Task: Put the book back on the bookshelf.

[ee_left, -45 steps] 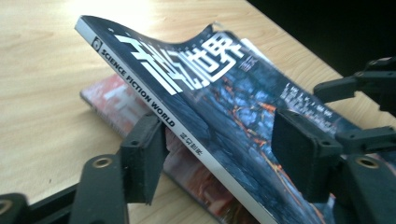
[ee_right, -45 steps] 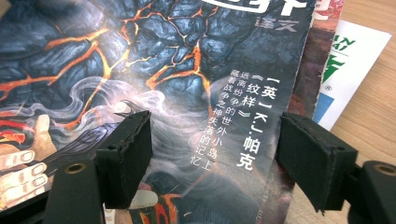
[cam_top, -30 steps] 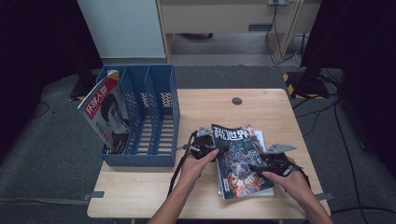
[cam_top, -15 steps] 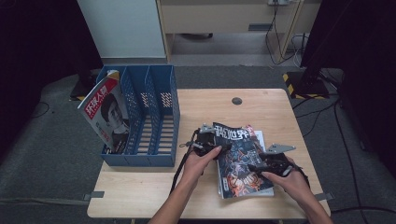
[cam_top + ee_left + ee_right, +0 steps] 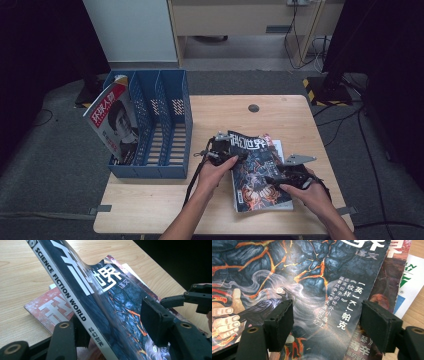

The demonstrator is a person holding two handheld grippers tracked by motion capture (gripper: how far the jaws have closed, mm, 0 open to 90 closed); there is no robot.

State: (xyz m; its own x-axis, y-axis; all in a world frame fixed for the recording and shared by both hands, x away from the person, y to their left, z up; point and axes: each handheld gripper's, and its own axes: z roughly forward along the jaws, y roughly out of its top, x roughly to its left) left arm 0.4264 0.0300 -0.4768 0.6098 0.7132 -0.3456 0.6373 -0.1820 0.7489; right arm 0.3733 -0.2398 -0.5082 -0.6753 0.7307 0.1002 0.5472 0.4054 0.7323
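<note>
Here the right gripper [image 5: 280,179] sits nearest, its jaws spread wide above the lower right part of the dark magazine [image 5: 257,172], holding nothing. In the right gripper view the cover [image 5: 312,277] lies under those jaws: cracked black rock with orange seams, a pale skeletal hand at the left, and white Chinese lettering, one column of it running down between the two pads [image 5: 283,322]. Just right of that gripper's jaws the edge of a reddish magazine [image 5: 384,282] peeks out from below, and past it a white one [image 5: 409,287] with green print.

A little farther off, the left gripper [image 5: 223,151] holds the dark magazine by its spine edge. In the left gripper view one jaw stands under the spine and the other pad [image 5: 155,325] lies on the cover [image 5: 110,305], so the gripper is clamped on it. The spine reads "SCIENCE FICTION WORLD" in white capitals, followed by Chinese characters, and big white Chinese title characters cross the top of the cover. That edge is tilted up off the stack, and the reddish magazine [image 5: 50,308] with pale characters shows beneath it on the worktop [image 5: 22,270].

Beyond the left gripper, to its left in the high view, a blue file rack [image 5: 162,127] stands on the worktop [image 5: 280,112]. A magazine with a red banner and a portrait [image 5: 112,125] leans in its leftmost slot. Farther still, a small dark round disc [image 5: 254,108] lies near the far edge.
</note>
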